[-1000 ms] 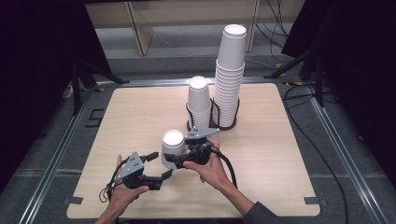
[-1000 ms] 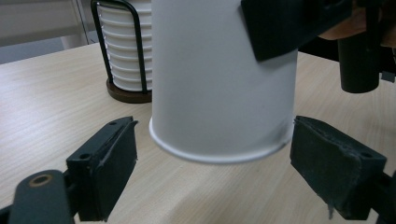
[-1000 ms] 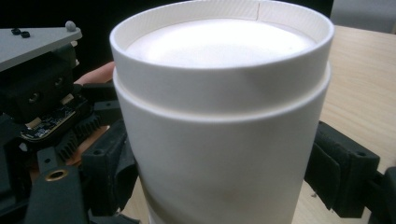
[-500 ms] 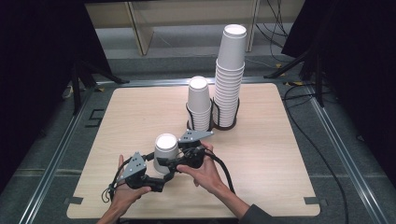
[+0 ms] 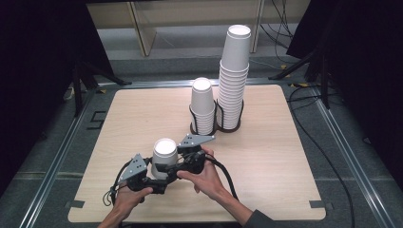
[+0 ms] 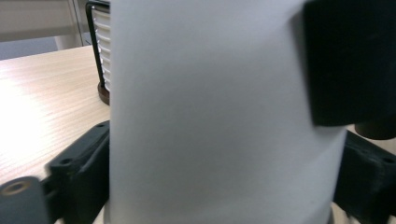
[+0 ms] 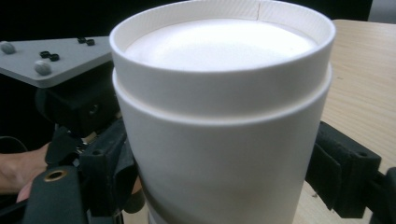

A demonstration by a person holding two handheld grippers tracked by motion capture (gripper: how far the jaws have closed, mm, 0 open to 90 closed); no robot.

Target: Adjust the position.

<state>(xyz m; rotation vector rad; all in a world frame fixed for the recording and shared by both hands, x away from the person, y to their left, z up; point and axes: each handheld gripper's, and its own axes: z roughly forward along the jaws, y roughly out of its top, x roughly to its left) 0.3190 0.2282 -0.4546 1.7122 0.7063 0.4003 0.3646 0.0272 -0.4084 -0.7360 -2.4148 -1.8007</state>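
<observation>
An upside-down white paper cup [image 5: 165, 154] stands low over the front left part of the wooden table [image 5: 285, 156]. A seam below its top suggests two nested cups [image 7: 219, 107]. My left gripper [image 5: 158, 176] grips the cup's lower wall from the near left. My right gripper [image 5: 183, 164] holds it from the right. In the left gripper view the cup wall [image 6: 210, 116] sits between my black jaws, and the other gripper's jaw shows at upper right. The right gripper view has both jaws pressed on the cup's sides.
A short stack of white cups [image 5: 203, 107] and a tall stack [image 5: 234, 76] stand in a black wire holder [image 5: 216, 128] at the table's middle back. Dark stands and cables line the floor on both sides.
Both grippers and the cup between them have moved toward the table's front left, away from the stacks.
</observation>
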